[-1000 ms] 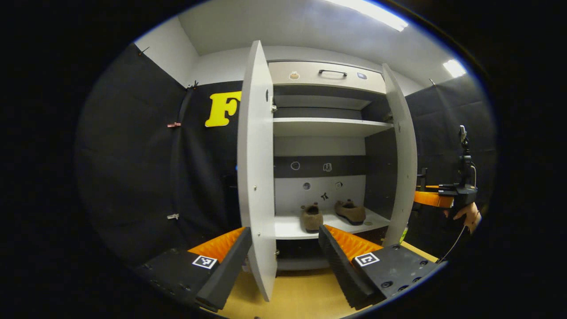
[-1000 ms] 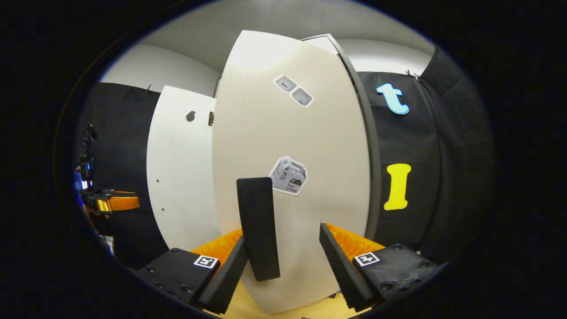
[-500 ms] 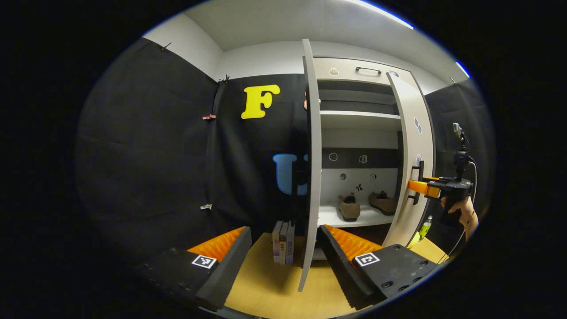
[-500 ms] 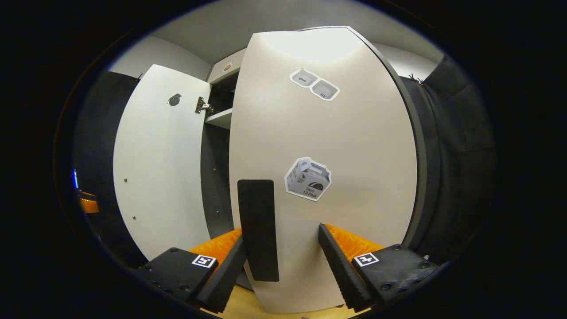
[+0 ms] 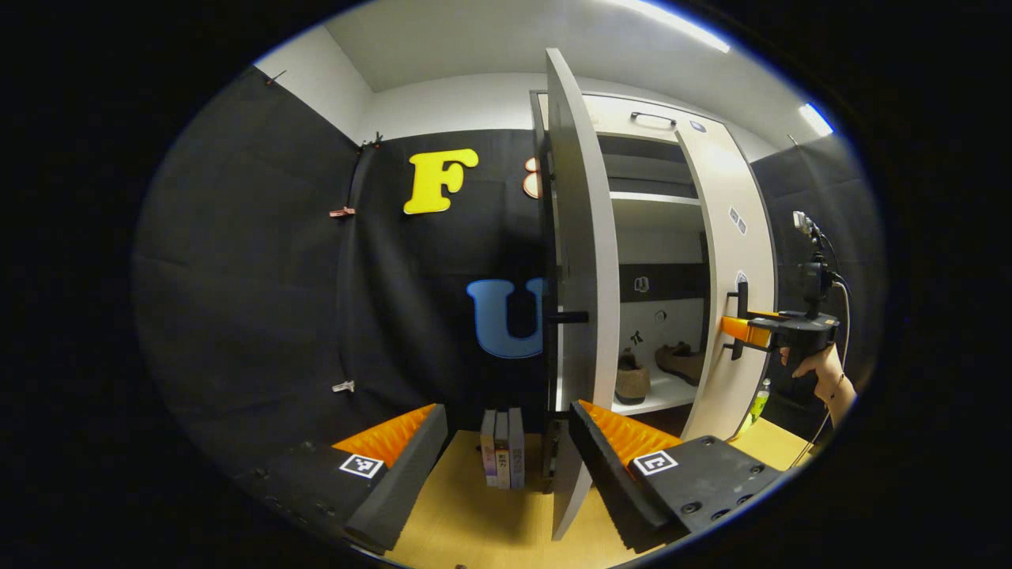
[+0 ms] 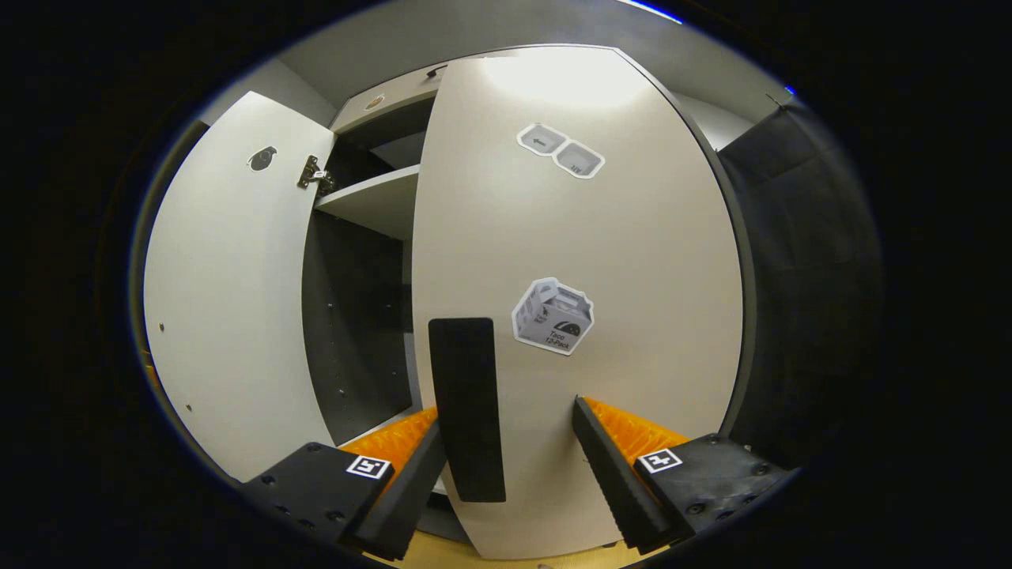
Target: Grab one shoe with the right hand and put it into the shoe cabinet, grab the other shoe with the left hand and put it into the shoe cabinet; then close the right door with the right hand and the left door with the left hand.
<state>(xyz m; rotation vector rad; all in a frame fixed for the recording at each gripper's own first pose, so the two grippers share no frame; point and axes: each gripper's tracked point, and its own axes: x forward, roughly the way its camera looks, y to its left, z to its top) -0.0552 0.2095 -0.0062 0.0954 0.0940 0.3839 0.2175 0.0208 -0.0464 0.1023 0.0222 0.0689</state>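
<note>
Left gripper view: left gripper (image 5: pixel 506 466) spread wide, left door (image 5: pixel 581 261) edge-on between its fingers, two shoes (image 5: pixel 660 367) on the cabinet's bottom shelf (image 5: pixel 668 391), right gripper (image 5: pixel 739 330) against the right door (image 5: pixel 739 261); right gripper view: right gripper (image 6: pixel 510 474) agape, handle (image 6: pixel 466 407) between its fingers.

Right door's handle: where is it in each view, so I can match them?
Left gripper view: right door's handle sits far right, mid-height, on the door's edge.
Right gripper view: low centre, upright between the right gripper fingers.
Shared landmark: the left door, standing open.
</note>
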